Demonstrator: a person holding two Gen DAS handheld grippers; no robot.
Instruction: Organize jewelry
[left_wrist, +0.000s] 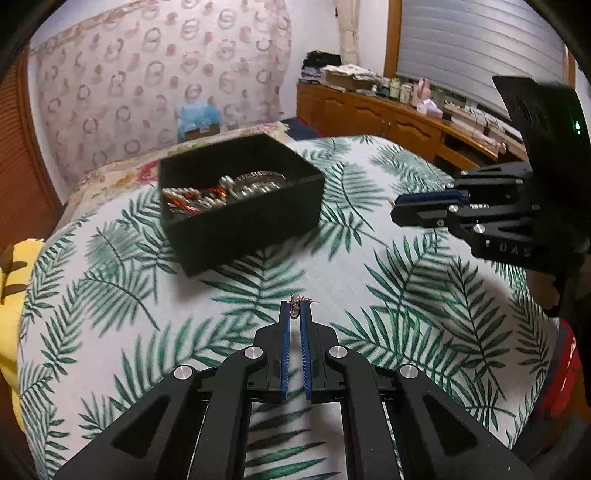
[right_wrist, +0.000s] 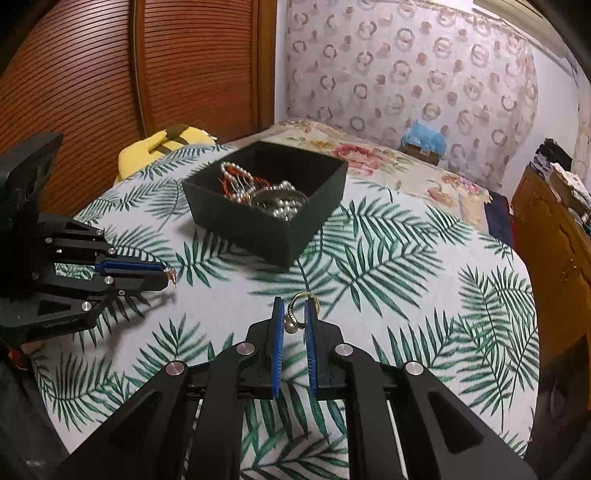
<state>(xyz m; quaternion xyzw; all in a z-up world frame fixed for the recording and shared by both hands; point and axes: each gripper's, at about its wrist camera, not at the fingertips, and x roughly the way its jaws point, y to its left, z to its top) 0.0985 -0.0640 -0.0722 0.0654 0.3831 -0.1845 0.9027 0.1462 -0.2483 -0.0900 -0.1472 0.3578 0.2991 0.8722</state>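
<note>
A black open box (left_wrist: 243, 218) (right_wrist: 273, 225) stands on the leaf-print bedspread (left_wrist: 388, 295) (right_wrist: 388, 266); inside lie pearl strands (right_wrist: 240, 184), red-orange beads and silvery pieces. My left gripper (left_wrist: 294, 308) (right_wrist: 166, 274) is shut on a small earring (left_wrist: 295, 304) (right_wrist: 170, 275) at its fingertips, just above the spread and nearer than the box. My right gripper (right_wrist: 295, 314) (left_wrist: 397, 208) is shut on a gold ring with a pearl (right_wrist: 295, 319), held between its blue pads (right_wrist: 312, 325). In the left wrist view the right gripper hovers to the right of the box, its ring hidden.
A yellow plush toy (right_wrist: 162, 147) (left_wrist: 14, 280) lies at the bed's far left edge. A floral quilt (right_wrist: 388, 162) covers the bed behind the box. A wooden dresser (left_wrist: 388, 114) (right_wrist: 554, 251) with clutter stands to the right; slatted wooden doors (right_wrist: 110, 74) are on the left.
</note>
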